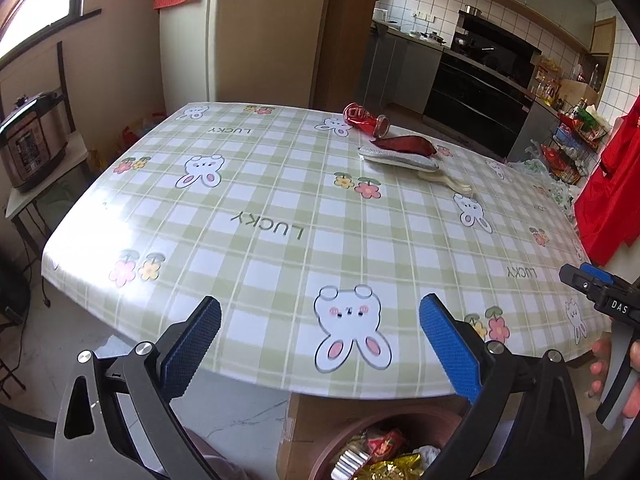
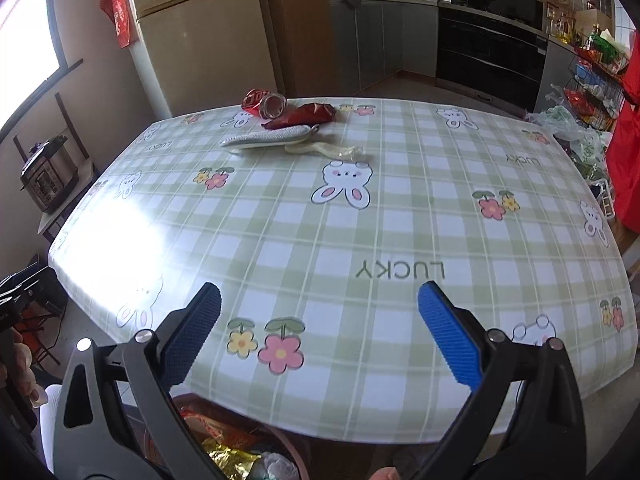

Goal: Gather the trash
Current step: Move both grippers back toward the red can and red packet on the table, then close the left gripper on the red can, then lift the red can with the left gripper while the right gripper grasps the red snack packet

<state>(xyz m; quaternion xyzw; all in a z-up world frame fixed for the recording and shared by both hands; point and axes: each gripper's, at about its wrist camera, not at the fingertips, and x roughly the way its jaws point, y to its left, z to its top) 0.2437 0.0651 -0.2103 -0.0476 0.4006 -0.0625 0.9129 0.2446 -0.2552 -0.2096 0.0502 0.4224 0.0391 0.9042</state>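
Trash lies at the table's far side: a crushed red can (image 1: 365, 119) (image 2: 265, 104), a dark red wrapper (image 1: 404, 145) (image 2: 304, 115), a silver-grey pouch (image 1: 398, 158) (image 2: 266, 136) and a clear plastic strip (image 1: 446, 183) (image 2: 324, 149). My left gripper (image 1: 320, 322) is open and empty above the table's near edge. My right gripper (image 2: 319, 312) is open and empty, also at the near edge; it shows in the left wrist view (image 1: 596, 286). A brown bin (image 1: 384, 446) (image 2: 240, 452) with wrappers stands below the near edge.
The table (image 1: 280, 200) (image 2: 400, 220) has a green checked bunny cloth. A fridge (image 1: 264, 32) stands behind it. A pressure cooker (image 1: 30, 140) sits on a side stand at left. A cardboard box (image 1: 308, 420) is by the bin. A red cloth (image 1: 612, 184) hangs at right.
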